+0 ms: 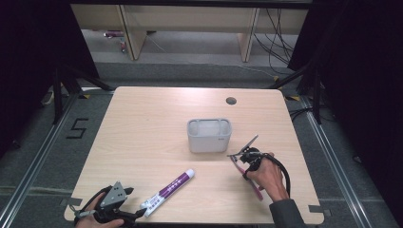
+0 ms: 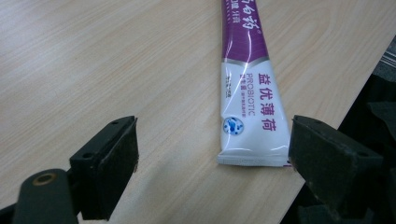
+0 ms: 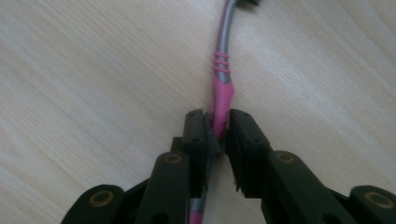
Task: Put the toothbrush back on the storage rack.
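Note:
A purple and white toothpaste tube (image 1: 170, 187) lies flat near the table's front edge. Its crimped white end (image 2: 250, 156) sits between the wide-apart jaws of my left gripper (image 2: 212, 140), close to the right jaw and untouched. The left gripper (image 1: 135, 213) rests at the front left corner, open. A pink and grey toothbrush (image 3: 221, 93) lies on the wood at the right. My right gripper (image 3: 217, 123) is shut on its pink handle. In the high view the brush's pink handle (image 1: 255, 187) runs under the hand, and the right gripper (image 1: 244, 159) sits just right of the holder.
A grey two-compartment holder (image 1: 209, 141) stands upright at the table's middle, empty as far as I can see. A round cable hole (image 1: 231, 100) is at the back right. The table's front edge runs just behind the tube's end. Dark frame posts stand around the table.

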`<action>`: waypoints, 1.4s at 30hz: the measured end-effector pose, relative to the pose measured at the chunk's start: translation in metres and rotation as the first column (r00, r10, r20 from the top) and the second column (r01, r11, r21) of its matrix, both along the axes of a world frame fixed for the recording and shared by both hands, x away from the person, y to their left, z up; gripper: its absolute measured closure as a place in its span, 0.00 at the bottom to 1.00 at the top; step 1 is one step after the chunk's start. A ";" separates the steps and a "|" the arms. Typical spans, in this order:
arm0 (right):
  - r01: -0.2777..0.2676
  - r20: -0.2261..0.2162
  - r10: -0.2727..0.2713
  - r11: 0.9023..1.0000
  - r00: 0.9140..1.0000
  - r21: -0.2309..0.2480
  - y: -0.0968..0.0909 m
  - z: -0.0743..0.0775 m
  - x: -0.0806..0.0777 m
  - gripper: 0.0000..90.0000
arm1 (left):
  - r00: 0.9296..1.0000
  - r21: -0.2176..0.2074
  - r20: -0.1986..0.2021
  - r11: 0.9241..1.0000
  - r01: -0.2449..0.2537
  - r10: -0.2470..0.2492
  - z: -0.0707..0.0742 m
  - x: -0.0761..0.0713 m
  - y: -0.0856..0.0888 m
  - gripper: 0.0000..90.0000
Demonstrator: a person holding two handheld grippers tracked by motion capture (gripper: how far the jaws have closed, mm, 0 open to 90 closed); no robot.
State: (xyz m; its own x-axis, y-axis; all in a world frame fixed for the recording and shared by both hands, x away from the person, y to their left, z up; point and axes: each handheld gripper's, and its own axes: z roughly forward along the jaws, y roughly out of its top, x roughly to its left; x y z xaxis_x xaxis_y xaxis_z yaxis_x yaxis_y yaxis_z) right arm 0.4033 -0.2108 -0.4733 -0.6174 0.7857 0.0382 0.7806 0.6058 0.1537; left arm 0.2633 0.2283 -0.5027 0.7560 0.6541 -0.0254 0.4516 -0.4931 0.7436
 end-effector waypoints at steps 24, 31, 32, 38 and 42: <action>-0.040 -0.069 0.033 0.994 0.997 -0.100 0.011 -0.001 0.012 0.92 | 1.000 0.013 0.012 1.000 -0.006 0.005 0.000 0.000 0.001 0.17; -0.033 -0.074 0.027 0.996 0.997 -0.088 0.011 0.003 0.010 0.92 | 1.000 0.010 0.008 1.000 -0.003 0.003 0.000 0.000 0.000 0.17; -0.036 -0.061 0.032 0.996 0.998 -0.076 0.007 0.005 0.010 0.92 | 1.000 0.000 0.002 1.000 0.002 -0.002 0.000 0.000 0.000 0.17; 0.004 -0.029 -0.005 0.999 1.000 -0.039 0.000 0.021 0.006 0.92 | 1.000 0.005 0.007 1.000 -0.005 0.005 0.000 0.000 0.000 0.17; -0.022 0.034 0.021 0.999 0.999 0.045 -0.013 0.031 0.005 0.92 | 1.000 -0.002 0.001 1.000 -0.001 0.001 0.000 0.000 0.000 0.17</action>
